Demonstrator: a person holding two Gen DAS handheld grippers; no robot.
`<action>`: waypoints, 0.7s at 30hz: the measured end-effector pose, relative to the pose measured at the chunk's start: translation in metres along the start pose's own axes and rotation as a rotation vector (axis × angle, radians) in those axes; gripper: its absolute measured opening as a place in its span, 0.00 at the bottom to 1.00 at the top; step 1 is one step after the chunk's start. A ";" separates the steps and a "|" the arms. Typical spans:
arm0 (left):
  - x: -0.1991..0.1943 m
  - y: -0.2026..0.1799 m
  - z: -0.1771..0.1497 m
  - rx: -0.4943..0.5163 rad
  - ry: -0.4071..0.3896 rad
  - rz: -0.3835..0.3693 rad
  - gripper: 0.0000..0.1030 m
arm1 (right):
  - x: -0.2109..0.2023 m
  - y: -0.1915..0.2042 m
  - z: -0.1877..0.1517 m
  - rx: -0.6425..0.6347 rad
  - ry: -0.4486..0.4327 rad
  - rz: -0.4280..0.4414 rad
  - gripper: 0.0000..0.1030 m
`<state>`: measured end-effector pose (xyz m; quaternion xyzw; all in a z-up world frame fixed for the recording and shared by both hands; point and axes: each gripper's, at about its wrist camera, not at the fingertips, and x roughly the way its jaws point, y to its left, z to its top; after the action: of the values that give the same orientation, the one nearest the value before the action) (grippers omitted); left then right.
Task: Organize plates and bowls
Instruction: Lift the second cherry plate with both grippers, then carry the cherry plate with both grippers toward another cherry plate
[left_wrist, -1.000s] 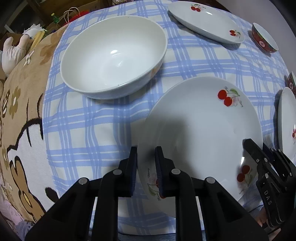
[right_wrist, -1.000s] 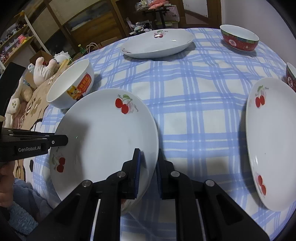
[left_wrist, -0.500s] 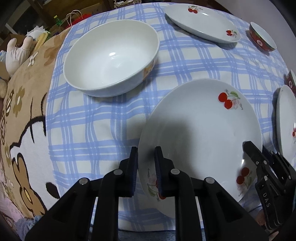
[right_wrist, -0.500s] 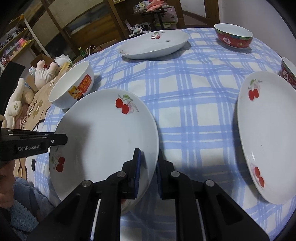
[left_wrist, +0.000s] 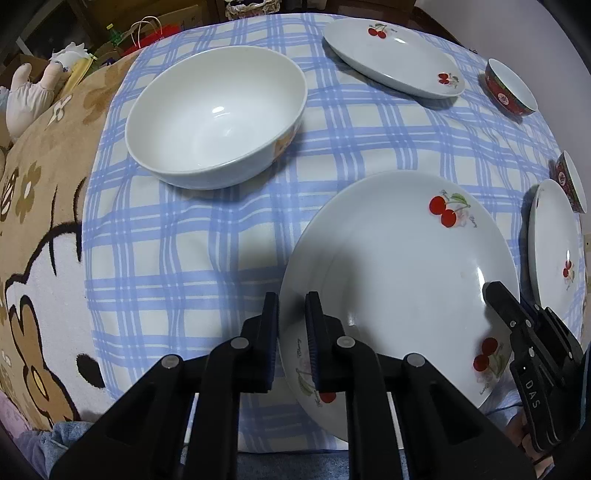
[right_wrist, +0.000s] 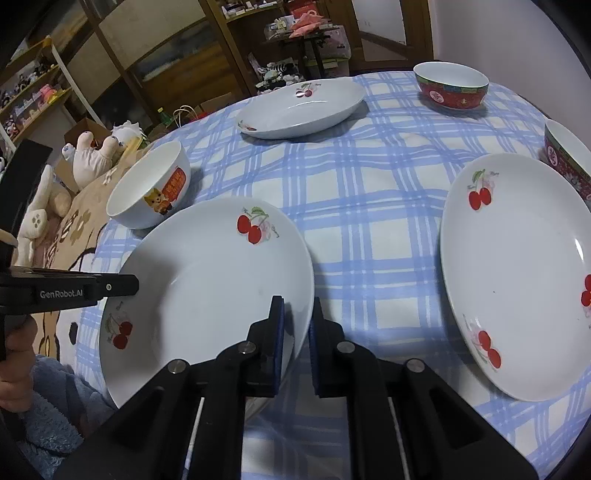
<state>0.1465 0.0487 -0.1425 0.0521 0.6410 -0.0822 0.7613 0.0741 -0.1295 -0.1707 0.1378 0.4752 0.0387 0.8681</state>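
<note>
Left hand-held gripper (left_wrist: 291, 314) and right hand-held gripper (right_wrist: 295, 314) hide cherry plate (left_wrist: 399, 266) rim.

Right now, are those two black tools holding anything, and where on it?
Both hold one cherry plate by its rim: the left tool pinches the near-left edge, the right tool the opposite edge, both still tightening.

**A lived-in home dining room**

A round table (right_wrist: 388, 177) under a blue checked cloth (left_wrist: 177, 258) carries cherry-patterned plates (right_wrist: 299, 107). Behind it stand wooden shelves (right_wrist: 44, 85) crowded with small toys, with plush animals (right_wrist: 92, 155) and a cartoon bear blanket (left_wrist: 33, 258) beside it.
</note>
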 end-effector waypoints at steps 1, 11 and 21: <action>0.000 0.001 0.001 0.000 0.000 -0.005 0.14 | 0.000 -0.001 0.000 0.001 -0.001 -0.002 0.12; -0.012 -0.006 -0.003 0.047 -0.028 -0.037 0.13 | -0.014 -0.008 0.004 0.002 -0.019 -0.001 0.12; -0.042 -0.009 0.001 0.046 -0.115 -0.094 0.11 | -0.039 -0.017 0.023 0.016 -0.067 0.013 0.11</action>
<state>0.1391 0.0417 -0.1006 0.0346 0.5957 -0.1357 0.7909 0.0707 -0.1581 -0.1320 0.1493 0.4453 0.0360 0.8821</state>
